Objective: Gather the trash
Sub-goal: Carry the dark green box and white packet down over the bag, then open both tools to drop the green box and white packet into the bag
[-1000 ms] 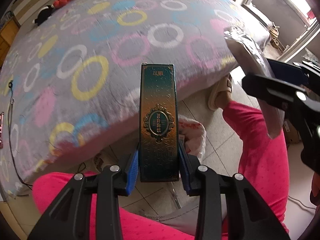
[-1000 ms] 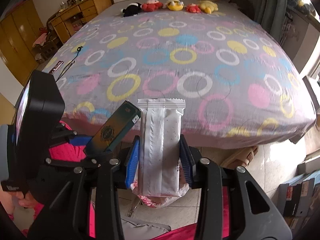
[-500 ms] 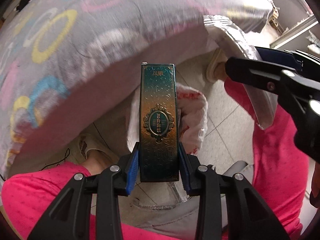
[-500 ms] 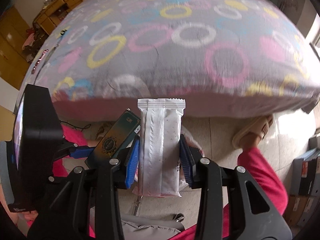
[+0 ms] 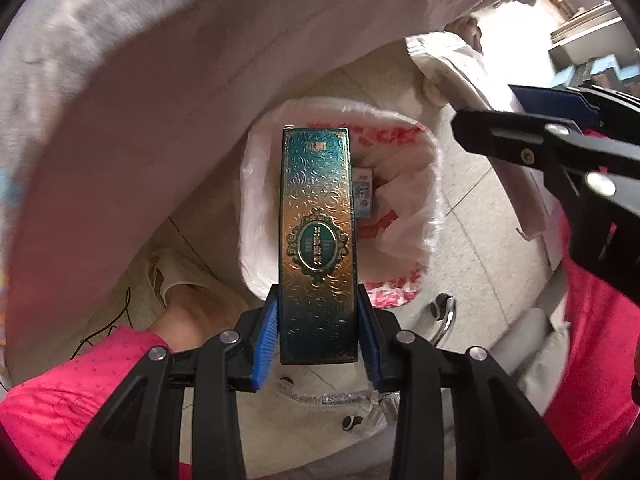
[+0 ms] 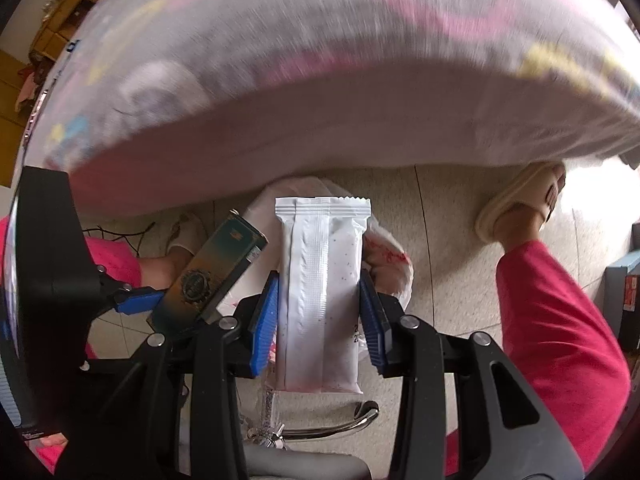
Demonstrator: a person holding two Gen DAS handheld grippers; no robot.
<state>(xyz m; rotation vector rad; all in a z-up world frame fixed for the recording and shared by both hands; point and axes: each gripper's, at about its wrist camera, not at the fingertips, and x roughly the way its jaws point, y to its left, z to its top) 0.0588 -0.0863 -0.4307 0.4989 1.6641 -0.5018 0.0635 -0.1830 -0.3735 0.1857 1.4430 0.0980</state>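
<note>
Our left gripper [image 5: 318,332] is clamped on the lower end of a tall green and gold box [image 5: 317,240], blue pads pressed against its two narrow sides. The box stands upright in the jaws, and most of its length reaches forward past the fingertips. It looks like stiff, light cardboard, likely empty, so holding the long edges suits it, though a hard squeeze could dent them.

Our right gripper [image 6: 319,320] is closed on a white sealed wrapper [image 6: 322,292], gripped across its middle with both crimped ends sticking out. We judge it soft, thin and a little slick; it would crumple or slide if taken near one end, so the middle is the sensible place to hold.

Beyond the box, on the tiled floor [image 5: 472,240] beside the bed [image 5: 160,80], stands a bin lined with a white bag [image 5: 416,184] printed in red. Its mouth is open, and from the left camera the box appears right over it. Inside we see crumpled white plastic and a small printed packet [image 5: 363,196]; anything deeper is hidden. From the right camera the same bag shows just behind the wrapper. The person's pink trouser legs [image 6: 560,320] and a slippered foot [image 6: 524,204] lie to either side.
</note>
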